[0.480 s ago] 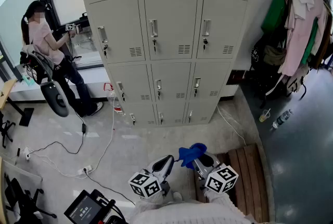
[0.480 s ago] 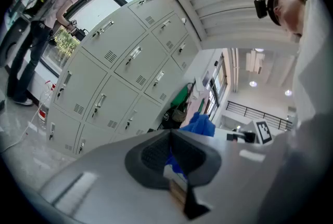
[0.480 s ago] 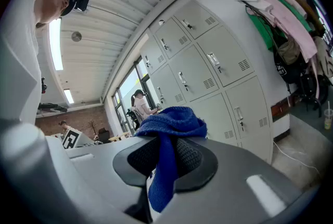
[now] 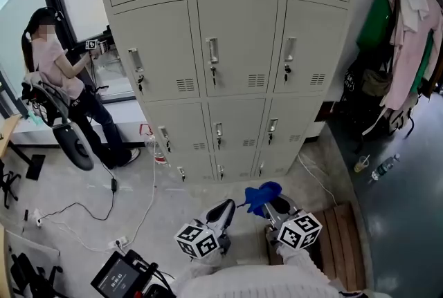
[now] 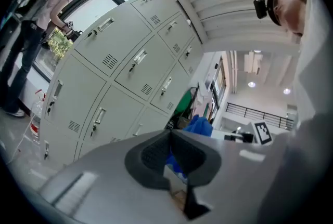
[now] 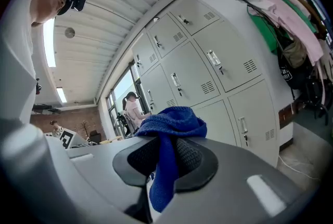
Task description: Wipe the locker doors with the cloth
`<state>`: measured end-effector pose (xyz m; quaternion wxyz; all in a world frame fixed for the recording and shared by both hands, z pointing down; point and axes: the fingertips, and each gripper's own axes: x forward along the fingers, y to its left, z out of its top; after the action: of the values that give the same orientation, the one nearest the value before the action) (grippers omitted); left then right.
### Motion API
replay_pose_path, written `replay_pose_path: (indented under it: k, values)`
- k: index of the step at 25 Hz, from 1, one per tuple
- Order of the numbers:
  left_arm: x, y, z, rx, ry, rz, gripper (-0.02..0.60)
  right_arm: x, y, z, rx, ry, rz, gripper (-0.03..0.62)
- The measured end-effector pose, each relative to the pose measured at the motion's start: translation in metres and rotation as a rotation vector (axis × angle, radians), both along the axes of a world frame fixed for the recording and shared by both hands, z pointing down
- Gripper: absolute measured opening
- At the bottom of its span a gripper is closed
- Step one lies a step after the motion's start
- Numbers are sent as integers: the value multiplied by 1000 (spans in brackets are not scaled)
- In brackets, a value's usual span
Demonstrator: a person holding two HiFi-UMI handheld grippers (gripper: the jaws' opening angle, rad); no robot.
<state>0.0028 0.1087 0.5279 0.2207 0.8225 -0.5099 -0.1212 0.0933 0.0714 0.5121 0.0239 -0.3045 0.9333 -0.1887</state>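
A bank of pale grey locker doors [image 4: 235, 48] with handles and keys stands ahead of me; it also fills the left gripper view [image 5: 119, 62] and the right gripper view [image 6: 208, 72]. My right gripper [image 4: 275, 208] is shut on a blue cloth [image 4: 261, 195], which bunches above the jaws and hangs down between the pads [image 6: 167, 129]. My left gripper [image 4: 221, 212] is held beside it, jaws closed together with nothing in them [image 5: 170, 140]; the blue cloth [image 5: 200, 125] shows beyond its tips. Both grippers are low, well short of the doors.
A person [image 4: 52, 61] stands at the window left of the lockers, beside a black chair [image 4: 69, 141]. Cables and a power strip [image 4: 119, 243] lie on the floor. Clothes [image 4: 408, 34] hang at the right above a cup [image 4: 361, 164] and a bottle [image 4: 384, 166]. A wooden platform [image 4: 342, 234] is underfoot.
The lockers look slightly larger and nearer. Both grippers sit a little further right in the view. The cloth stays in the right gripper.
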Motion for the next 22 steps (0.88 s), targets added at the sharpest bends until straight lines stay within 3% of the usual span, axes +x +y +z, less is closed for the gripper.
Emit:
replay_pose_path:
  k: [10,16,22]
  values:
    - [-71,-109,-26,55,-23,76,6,-93,-98,-35,61,-35,-46,57]
    - [-89,-141,-9,9,14,100,6,-105,-118,-14,13,12,-12,57]
    - [-108,-169,-16,26,4,82,6,-107,-154,-15,18,51,6,57]
